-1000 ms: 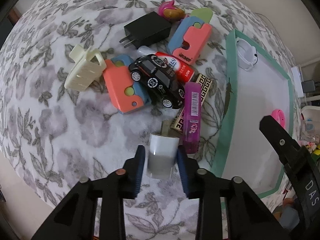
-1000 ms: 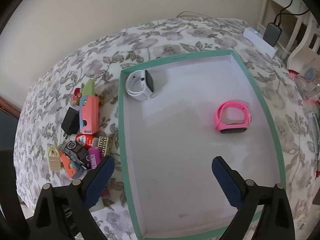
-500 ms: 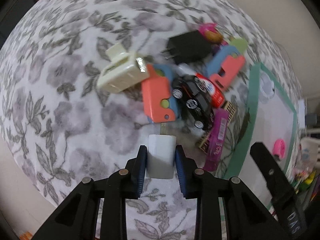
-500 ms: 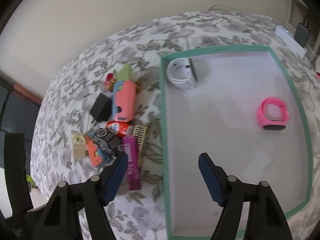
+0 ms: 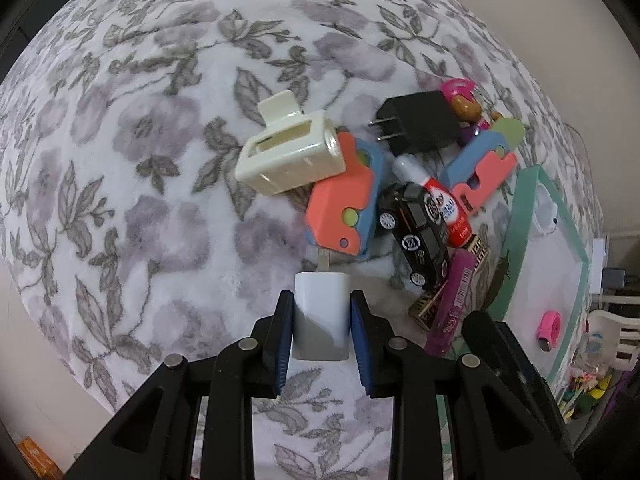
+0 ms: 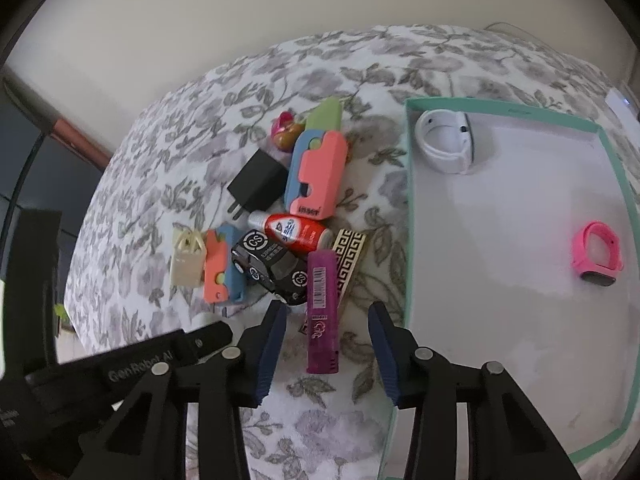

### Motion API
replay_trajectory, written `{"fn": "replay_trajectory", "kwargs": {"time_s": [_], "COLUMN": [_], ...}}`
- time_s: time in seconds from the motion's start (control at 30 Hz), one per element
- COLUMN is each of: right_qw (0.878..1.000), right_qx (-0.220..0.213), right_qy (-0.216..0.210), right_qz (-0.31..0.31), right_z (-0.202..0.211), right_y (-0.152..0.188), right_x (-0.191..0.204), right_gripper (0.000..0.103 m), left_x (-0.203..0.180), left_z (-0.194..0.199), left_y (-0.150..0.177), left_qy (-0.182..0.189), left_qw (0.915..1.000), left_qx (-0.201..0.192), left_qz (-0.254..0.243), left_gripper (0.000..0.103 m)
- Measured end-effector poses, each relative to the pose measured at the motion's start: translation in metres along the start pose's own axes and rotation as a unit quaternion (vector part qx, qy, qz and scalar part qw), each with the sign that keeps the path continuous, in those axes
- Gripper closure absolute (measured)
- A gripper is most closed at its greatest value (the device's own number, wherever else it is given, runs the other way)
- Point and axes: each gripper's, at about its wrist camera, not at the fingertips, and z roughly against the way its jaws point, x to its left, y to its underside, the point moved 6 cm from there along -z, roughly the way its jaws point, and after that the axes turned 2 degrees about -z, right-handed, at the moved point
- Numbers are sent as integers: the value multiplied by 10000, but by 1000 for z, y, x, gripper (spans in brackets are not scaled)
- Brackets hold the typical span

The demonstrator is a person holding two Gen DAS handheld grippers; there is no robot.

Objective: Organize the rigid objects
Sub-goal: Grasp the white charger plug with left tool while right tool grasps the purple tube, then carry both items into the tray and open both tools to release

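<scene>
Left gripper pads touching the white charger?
Touching. The left wrist view shows both blue pads of the left gripper pressed flush against the sides of the white charger, no gap.

A heap of small things sits on the bedspread (image 6: 256,92), left of the tray (image 6: 410,216). Toy car (image 6: 269,266) lies in front of the tube (image 6: 294,233), charger (image 6: 256,184) behind it, and the lip balm (image 6: 322,312) nearest, beside the patterned box (image 6: 349,256). Inside the tray: one watch (image 6: 446,142) at the back corner, another band (image 6: 598,258) well apart to its right.

Clutter pile (image 6: 280,220) crowds tray's (image 6: 408,240) left rim; tray floor mostly free.
</scene>
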Motion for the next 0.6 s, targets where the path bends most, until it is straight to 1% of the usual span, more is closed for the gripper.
{"fn": "replay_trajectory", "kwargs": {"time_s": [0.17, 0.23, 0.3, 0.33, 0.4, 0.5, 0.6], "right_qw": [9997, 9995, 9994, 9993, 9992, 9991, 9991], "right_qx": [143, 195, 238, 259, 288, 276, 264], "right_qy": [111, 149, 182, 198, 211, 232, 230], "right_qz": [177, 188, 197, 198, 192, 216, 219], "right_z": [-12, -17, -22, -25, -28, -29, -31], "right_y": [5, 7, 7, 8, 9, 9, 9], "right_x": [7, 6, 6, 6, 6, 6, 7], "right_gripper": [71, 73, 80, 81, 82, 83, 83], "left_x": [4, 5, 6, 4, 4, 5, 6], "left_z": [9, 8, 2, -9, -15, -23, -25], "left_y": [-1, -1, -1, -1, -1, 0, 0], "left_qy": [12, -14, -34, -40, -36, -56, -90], "left_qw": [10000, 10000, 10000, 10000, 9999, 9998, 9997], "left_qx": [37, 66, 84, 87, 119, 203, 205], "left_qz": [4, 5, 5, 7, 16, 39, 31], "left_gripper": [74, 74, 74, 74, 75, 75, 75]}}
